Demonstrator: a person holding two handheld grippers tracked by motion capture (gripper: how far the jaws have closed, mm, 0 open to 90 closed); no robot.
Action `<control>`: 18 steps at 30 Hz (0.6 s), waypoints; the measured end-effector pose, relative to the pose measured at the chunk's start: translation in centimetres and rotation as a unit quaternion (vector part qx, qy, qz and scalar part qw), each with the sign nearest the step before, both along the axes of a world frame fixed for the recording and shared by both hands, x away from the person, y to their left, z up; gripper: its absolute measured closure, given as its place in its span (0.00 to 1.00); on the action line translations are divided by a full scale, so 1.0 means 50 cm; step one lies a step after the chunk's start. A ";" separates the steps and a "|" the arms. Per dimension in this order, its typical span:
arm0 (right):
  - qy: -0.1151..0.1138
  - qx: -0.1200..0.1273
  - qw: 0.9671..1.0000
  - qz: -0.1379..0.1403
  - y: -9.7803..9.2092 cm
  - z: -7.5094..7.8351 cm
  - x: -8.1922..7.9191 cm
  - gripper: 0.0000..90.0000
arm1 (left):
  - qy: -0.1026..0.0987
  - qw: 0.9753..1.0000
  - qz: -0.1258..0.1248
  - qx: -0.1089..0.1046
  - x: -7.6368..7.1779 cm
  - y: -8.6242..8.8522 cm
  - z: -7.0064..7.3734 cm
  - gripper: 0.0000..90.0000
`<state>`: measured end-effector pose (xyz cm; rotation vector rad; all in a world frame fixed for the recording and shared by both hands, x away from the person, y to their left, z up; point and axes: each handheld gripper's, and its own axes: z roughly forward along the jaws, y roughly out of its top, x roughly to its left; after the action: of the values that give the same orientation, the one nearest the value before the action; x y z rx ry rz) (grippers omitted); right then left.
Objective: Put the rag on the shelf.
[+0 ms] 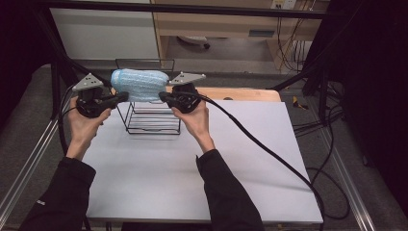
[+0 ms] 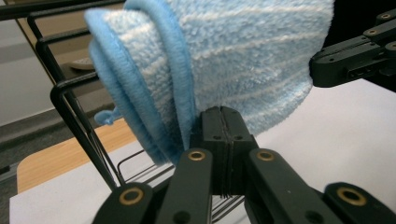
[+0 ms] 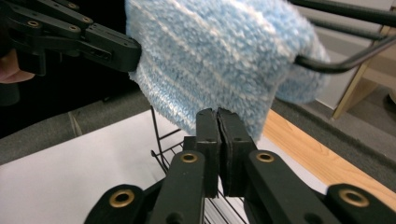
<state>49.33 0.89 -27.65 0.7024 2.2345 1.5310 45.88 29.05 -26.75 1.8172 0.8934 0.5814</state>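
1. The left gripper is pinching the near-left edge of the blue towel; its jaws are pressing together on the folded hem, with folds of cloth bunching just above and to the side of them in the left gripper view.
2. The right gripper is pinching the opposite edge of the towel; its jaws are likewise closing tight on the cloth, which is rising directly ahead of them.
3. The towel is hanging between the two grippers, over the top bars of the black wire rack; one bar is pressing into the cloth on the far side of the right gripper.
4. Judging by this, the draping is looking well under way: the towel is already resting across the rack; what is remaining is probably smoothing it down and letting go on both sides.
5. The rack is standing on the white table, just beyond and below both grippers.
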 end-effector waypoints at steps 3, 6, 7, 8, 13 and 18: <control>-0.008 0.012 1.000 0.008 -0.002 0.011 -0.012 0.89 | 0.001 1.000 -0.002 -0.006 -0.009 0.003 0.010 0.93; -0.011 0.020 1.000 0.011 -0.007 0.023 -0.022 0.84 | 0.001 1.000 -0.002 -0.010 -0.019 0.004 0.022 0.86; -0.012 0.020 1.000 0.011 -0.009 0.028 -0.024 0.82 | 0.000 1.000 -0.003 -0.010 -0.023 0.004 0.026 0.84; -0.012 0.023 1.000 0.010 -0.012 0.032 -0.027 0.80 | -0.001 1.000 -0.003 -0.012 -0.026 0.004 0.031 0.82; -0.014 0.034 0.999 0.009 -0.026 0.057 -0.041 0.68 | -0.005 1.000 0.004 -0.014 -0.042 0.007 0.050 0.71; -0.007 0.036 0.999 -0.002 -0.046 0.071 -0.055 0.48 | 0.000 1.000 0.009 -0.005 -0.059 0.011 0.053 0.60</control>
<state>46.59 -1.40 -24.11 0.7148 2.1760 1.6177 42.94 29.59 -24.11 1.8030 0.9111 0.5871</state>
